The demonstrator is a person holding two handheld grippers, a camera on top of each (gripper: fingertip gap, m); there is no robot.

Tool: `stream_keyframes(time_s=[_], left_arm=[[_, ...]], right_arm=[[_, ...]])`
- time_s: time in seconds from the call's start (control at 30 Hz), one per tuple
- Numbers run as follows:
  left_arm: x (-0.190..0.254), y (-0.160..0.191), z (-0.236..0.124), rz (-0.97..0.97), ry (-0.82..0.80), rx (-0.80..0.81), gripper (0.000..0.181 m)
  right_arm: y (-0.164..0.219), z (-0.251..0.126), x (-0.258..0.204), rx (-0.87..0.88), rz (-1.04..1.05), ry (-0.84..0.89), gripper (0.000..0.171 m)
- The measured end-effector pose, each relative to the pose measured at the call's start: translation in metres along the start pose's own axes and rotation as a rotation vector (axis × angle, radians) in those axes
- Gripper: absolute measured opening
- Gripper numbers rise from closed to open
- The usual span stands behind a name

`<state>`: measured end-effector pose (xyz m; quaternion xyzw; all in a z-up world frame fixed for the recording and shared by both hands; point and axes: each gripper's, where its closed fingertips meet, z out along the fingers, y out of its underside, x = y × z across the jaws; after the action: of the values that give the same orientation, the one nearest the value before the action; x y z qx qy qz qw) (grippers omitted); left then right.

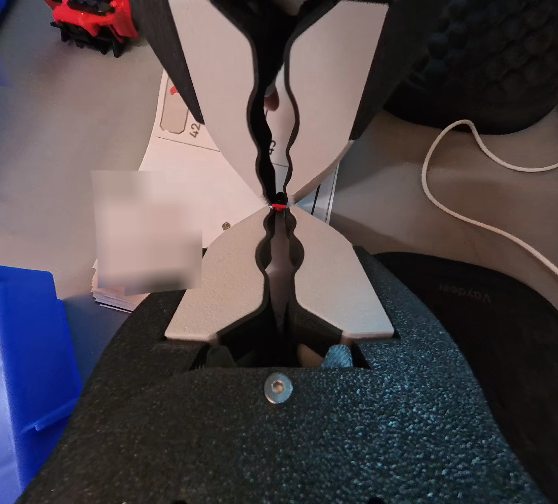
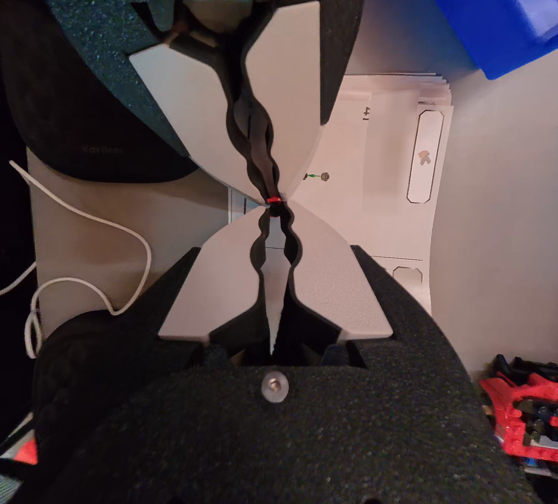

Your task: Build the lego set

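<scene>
My two grippers meet tip to tip above the open instruction booklet (image 1: 193,184). My left gripper (image 1: 278,212) is shut on a tiny red Lego piece (image 1: 278,206). My right gripper (image 2: 273,214) is shut on a tiny black Lego piece (image 2: 274,212). The two pieces touch end to end. In the left wrist view the right gripper (image 1: 279,194) comes in from the top with the black piece (image 1: 280,196). In the right wrist view the left gripper (image 2: 273,196) comes in from the top with the red piece (image 2: 274,199). The red and black Lego model (image 1: 87,9) stands apart on the table.
The model also shows at the lower right of the right wrist view (image 2: 525,411). Blue bins (image 1: 30,338) (image 2: 498,6) flank the booklet (image 2: 377,187). A white cable (image 1: 447,193) (image 2: 105,227) loops over the table beside dark round objects (image 1: 483,36). Both grippers' tips are close together, under 4 cm apart.
</scene>
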<state>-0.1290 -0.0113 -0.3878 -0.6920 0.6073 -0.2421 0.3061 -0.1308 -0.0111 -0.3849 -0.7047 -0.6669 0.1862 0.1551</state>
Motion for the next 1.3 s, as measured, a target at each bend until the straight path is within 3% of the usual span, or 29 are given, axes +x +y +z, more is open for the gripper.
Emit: stream_keyframes(time_s=[0.43, 0.73, 1.3], left_arm=[[-0.002, 0.0, 0.0, 0.002, -0.014, 0.0, 0.006], [-0.004, 0.0, 0.0, -0.011, -0.016, 0.004, 0.006], [-0.005, 0.0, 0.0, -0.018, -0.008, 0.01, 0.005]], right_arm=[[-0.003, -0.01, 0.005, 0.168, 0.056, -0.031, 0.014], [-0.004, -0.005, 0.003, 0.15, -0.025, 0.01, 0.0], [-0.002, -0.003, 0.003, 0.066, 0.151, -0.098, 0.0]])
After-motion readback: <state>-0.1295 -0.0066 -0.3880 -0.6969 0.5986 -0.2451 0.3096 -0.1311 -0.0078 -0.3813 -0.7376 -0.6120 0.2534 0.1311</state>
